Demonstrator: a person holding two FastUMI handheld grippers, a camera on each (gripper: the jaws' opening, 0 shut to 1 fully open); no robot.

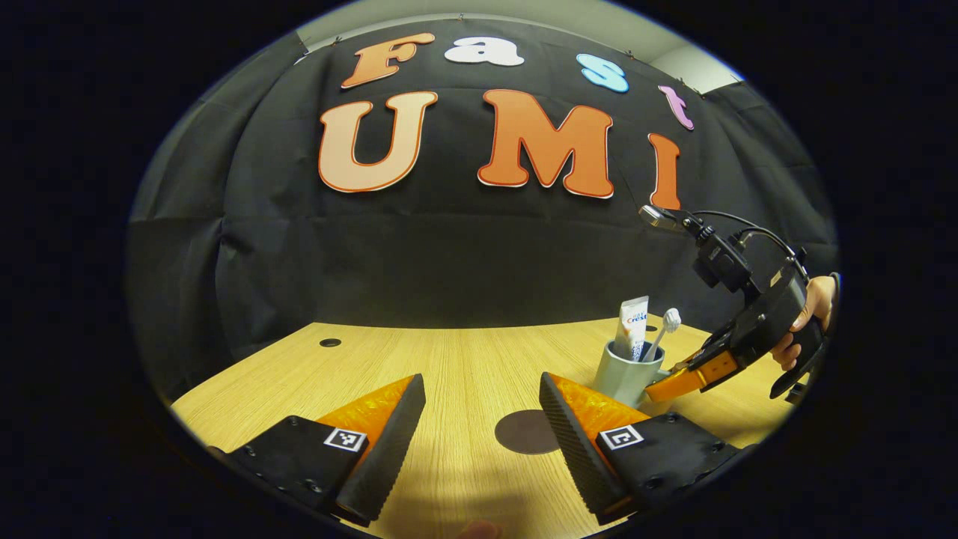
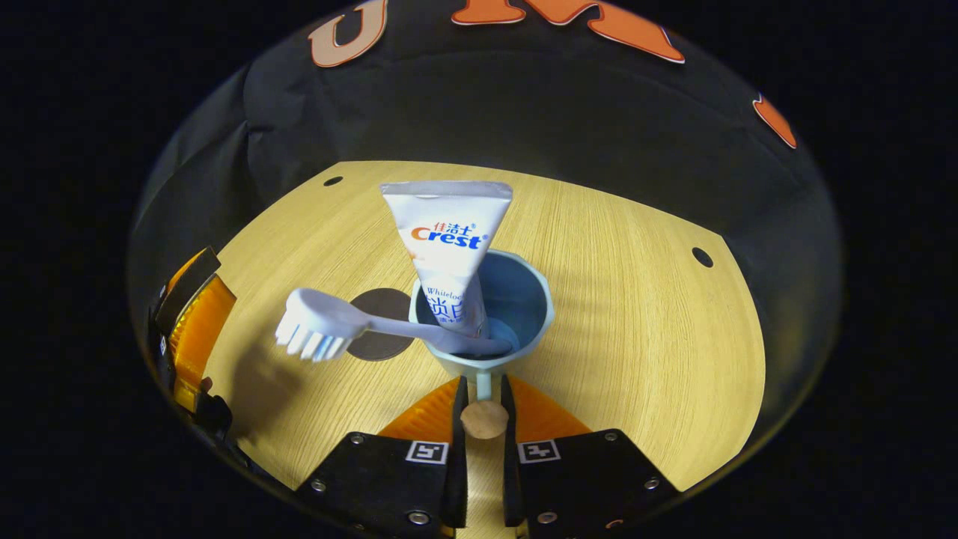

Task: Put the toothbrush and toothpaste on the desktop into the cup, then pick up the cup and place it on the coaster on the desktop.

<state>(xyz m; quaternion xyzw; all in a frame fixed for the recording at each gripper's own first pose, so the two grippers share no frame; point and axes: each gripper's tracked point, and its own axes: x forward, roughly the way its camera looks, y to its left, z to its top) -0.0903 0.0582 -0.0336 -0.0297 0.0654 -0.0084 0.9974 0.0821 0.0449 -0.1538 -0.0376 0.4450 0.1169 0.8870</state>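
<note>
1. One wooden desktop [image 1: 464,359] spans the lower half of the left gripper view, light-grained, with a small round hole [image 1: 330,343] at about 10 o'clock from its middle; in the right gripper view two such holes sit near its far edge.
2. Two fingers of the left gripper [image 1: 483,427] stand wide apart at 6 o'clock of their own view, jaws open, nothing between them, hovering above the bare wood.
3. The right gripper [image 2: 483,419] shows at 6 o'clock of its own view with its jaws nearly together, both fingers pressing on the cup's handle [image 2: 483,385], which runs down to a round wooden knob between them. In the left gripper view it reaches in from 3 o'clock, held by a hand [image 1: 812,311].
4. The pale blue-grey cup [image 2: 524,299] stands upright on the desktop, at 4 o'clock of the left gripper view.
5. The toothpaste [image 2: 449,239], a white tube, stands in the cup, crimped end up, leaning toward 11 o'clock in the right gripper view.
6. The toothbrush [image 2: 329,326] rests in the cup beside the tube, its bristled head sticking out over the rim toward 9 o'clock in the right gripper view.
7. The dark round coaster [image 1: 524,433] lies flat on the desktop, near the cup but apart from it, at about 7 o'clock from the cup in the left gripper view.
</note>
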